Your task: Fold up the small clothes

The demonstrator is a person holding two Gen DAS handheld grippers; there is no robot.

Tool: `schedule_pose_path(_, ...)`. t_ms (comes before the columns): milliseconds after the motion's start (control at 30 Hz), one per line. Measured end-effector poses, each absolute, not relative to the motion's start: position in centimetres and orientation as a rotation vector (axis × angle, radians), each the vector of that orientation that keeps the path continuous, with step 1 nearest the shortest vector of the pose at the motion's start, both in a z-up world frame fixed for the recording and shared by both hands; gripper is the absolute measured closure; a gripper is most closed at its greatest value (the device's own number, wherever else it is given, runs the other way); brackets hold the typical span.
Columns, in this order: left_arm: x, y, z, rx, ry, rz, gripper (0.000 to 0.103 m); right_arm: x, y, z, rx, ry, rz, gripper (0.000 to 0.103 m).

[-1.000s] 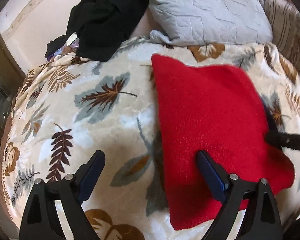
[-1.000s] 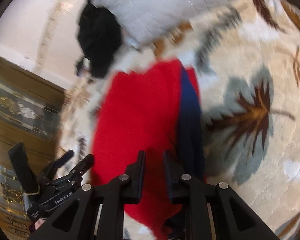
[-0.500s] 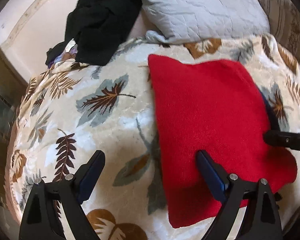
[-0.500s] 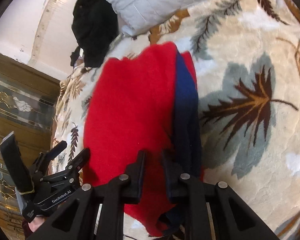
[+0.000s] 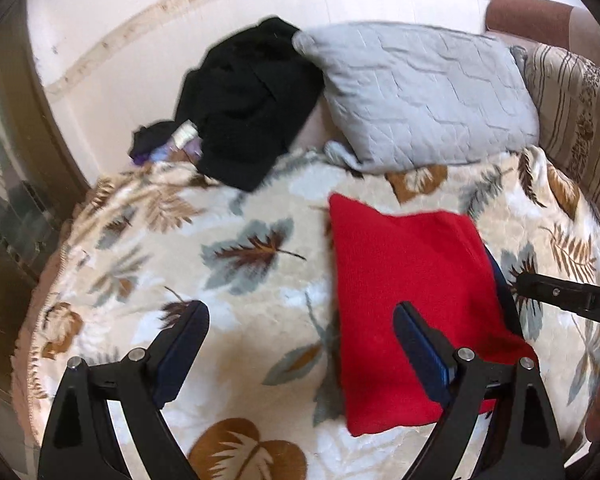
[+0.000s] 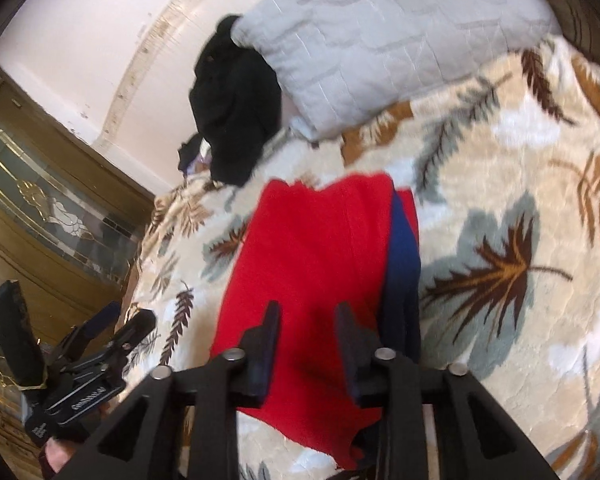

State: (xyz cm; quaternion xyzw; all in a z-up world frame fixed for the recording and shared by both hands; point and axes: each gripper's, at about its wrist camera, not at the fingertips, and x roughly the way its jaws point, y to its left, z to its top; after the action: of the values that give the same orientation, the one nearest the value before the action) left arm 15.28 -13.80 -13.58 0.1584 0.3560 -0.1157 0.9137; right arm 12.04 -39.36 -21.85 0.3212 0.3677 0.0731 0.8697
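your left hand-held gripper point(image 5: 300, 344) is released, its jaws spread wide with nothing between the blue pads; one pad hangs over bare blanket, the other over the near left part of the folded red garment point(image 5: 416, 300), not pressing on it. your right hand-held gripper point(image 6: 306, 332) is opening, its jaws parted above the near end of that garment, and no cloth is caught between them. in the left wrist view only a black finger of the right tool shows, at the right edge.

the red garment lies folded into a rough rectangle, flat on the leaf-print blanket point(image 5: 236, 248) that covers the bed. a dark blue layer point(image 6: 404, 264) shows along its right edge, under the red top layer; whether it is lining or a separate piece cannot be told.

beyond the garment, at the far end of the bed, a grey quilted pillow point(image 5: 420, 92) rests on the blanket. just left of it and touching it lies a heap of black clothing point(image 5: 252, 96), with some small purple and white items at its left foot, too small to identify. a striped cushion point(image 5: 576, 108) sits to the right of the pillow. a pale wall point(image 5: 140, 12) stands behind, and a wooden door with patterned glass point(image 6: 56, 200) is at the left in the right wrist view.
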Motion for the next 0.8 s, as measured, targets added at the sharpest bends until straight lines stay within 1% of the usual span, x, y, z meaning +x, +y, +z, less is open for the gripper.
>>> schedule_pose_path(33,15.0,-13.7,-13.1,0.330,0.717,-0.226,0.010,11.8,-39.3,-21.5,0.670,0.754,0.149,0.032)
schedule_pose_path(67,14.8,-13.6,-12.7,0.330,0.706,-0.221,0.010,11.6,-39.2,-21.2,0.667,0.730,0.145,0.027)
schedule_pose_path(167,14.1,-13.1,-11.5,0.316,0.671,-0.220,0.010,10.8,-38.8,-19.8,0.631,0.665,0.169,0.027)
schedule_pose_path(433,12.5,-12.6,-8.8,0.300,0.596,-0.214,0.010,9.3,-38.0,-18.1,0.579,0.582,0.196,0.027)
schedule_pose_path(800,11.6,-12.5,-7.8,0.303,0.556,-0.210,0.009,8.2,-38.1,-17.1,0.546,0.513,0.202,0.027)
